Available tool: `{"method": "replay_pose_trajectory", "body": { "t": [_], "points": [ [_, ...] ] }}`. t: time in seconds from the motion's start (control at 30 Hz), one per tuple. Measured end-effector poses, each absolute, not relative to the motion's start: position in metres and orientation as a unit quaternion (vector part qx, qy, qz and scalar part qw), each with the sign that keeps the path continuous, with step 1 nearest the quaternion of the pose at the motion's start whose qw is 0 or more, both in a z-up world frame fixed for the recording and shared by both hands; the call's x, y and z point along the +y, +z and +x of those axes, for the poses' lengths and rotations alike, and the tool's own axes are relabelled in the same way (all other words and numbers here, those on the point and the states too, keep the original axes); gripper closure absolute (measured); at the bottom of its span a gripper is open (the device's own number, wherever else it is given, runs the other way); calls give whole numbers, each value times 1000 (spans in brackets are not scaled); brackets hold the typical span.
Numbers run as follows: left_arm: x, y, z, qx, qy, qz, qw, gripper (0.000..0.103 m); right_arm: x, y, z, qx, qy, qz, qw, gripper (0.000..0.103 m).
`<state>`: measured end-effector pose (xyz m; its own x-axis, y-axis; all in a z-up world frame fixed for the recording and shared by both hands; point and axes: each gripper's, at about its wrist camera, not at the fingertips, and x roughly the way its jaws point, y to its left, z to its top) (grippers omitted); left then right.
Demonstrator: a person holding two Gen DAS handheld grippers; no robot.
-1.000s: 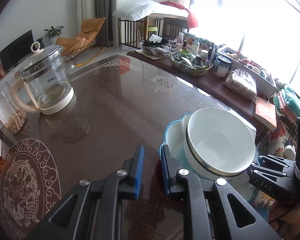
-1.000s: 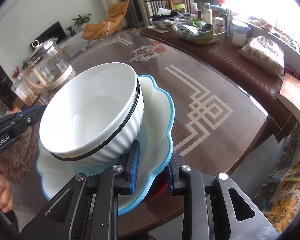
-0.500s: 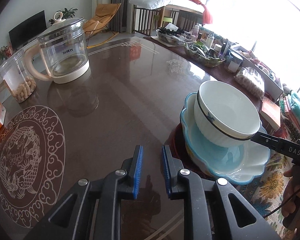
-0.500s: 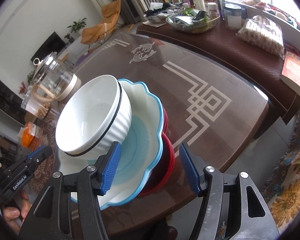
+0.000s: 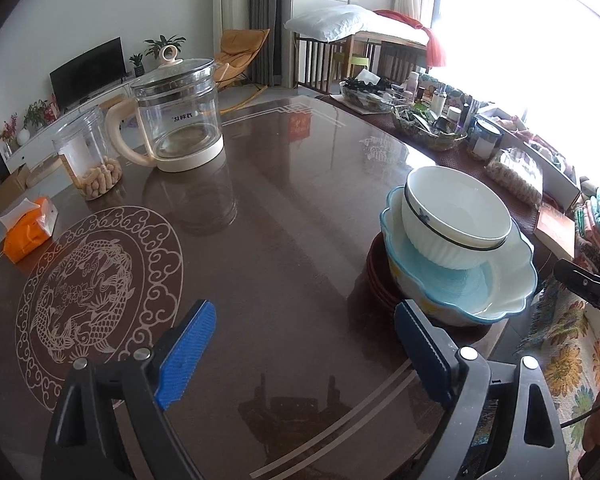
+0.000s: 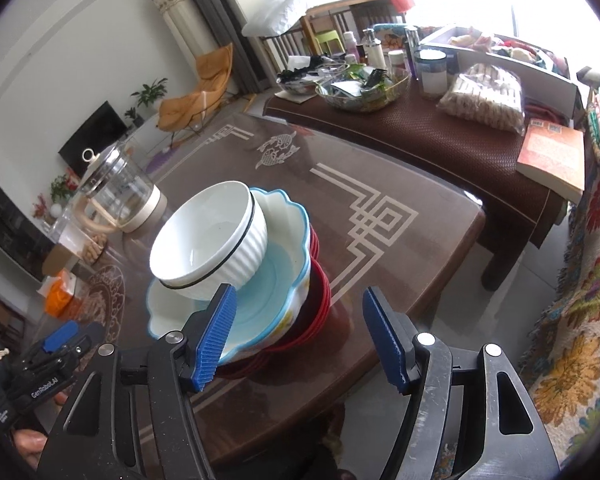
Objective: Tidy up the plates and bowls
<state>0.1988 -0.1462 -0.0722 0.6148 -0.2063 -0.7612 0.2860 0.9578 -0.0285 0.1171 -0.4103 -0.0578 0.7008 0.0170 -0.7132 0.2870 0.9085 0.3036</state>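
Note:
A white ribbed bowl (image 5: 456, 216) with a dark rim line sits tilted inside a scalloped blue-and-white bowl (image 5: 496, 284), which rests on stacked red plates (image 5: 376, 276) near the table's right edge. The same stack shows in the right wrist view: white bowl (image 6: 216, 248), blue bowl (image 6: 272, 300), red plates (image 6: 320, 300). My left gripper (image 5: 304, 348) is open and empty, above the table, left of the stack. My right gripper (image 6: 300, 332) is open and empty, just in front of the stack. The right gripper's tip also shows in the left wrist view (image 5: 584, 284).
A glass kettle (image 5: 176, 120), a plastic jar of peanuts (image 5: 88, 156) and an orange tissue pack (image 5: 28, 228) stand at the table's far left. A lower side table (image 6: 440, 136) with baskets, jars, snacks and a book (image 6: 552, 156) lies beyond the right edge.
Both grippers have opened and pulled back from the stack. The right gripper has let go of the blue bowl's rim. The stack now rests on the table.

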Motion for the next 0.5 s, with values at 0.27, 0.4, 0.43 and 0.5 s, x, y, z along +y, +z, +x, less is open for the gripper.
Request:
{"method": "replay_pose_trajectory", "body": {
  "t": [0.27,0.4,0.43,0.5],
  "points": [
    [-130,-53,156,416,-122,30,901,12,-370,-54,61,362,-119,168,909,34],
    [-121,-34,131,391,-106,36,913,12,-344,-40,27,351,-133,136,917,31],
    [-119,-29,126,386,-104,39,916,12,-339,-36,19,349,-140,130,917,29],
    [-114,-20,116,378,-102,45,919,12,-331,-28,7,348,-145,123,918,29]
  ]
}}
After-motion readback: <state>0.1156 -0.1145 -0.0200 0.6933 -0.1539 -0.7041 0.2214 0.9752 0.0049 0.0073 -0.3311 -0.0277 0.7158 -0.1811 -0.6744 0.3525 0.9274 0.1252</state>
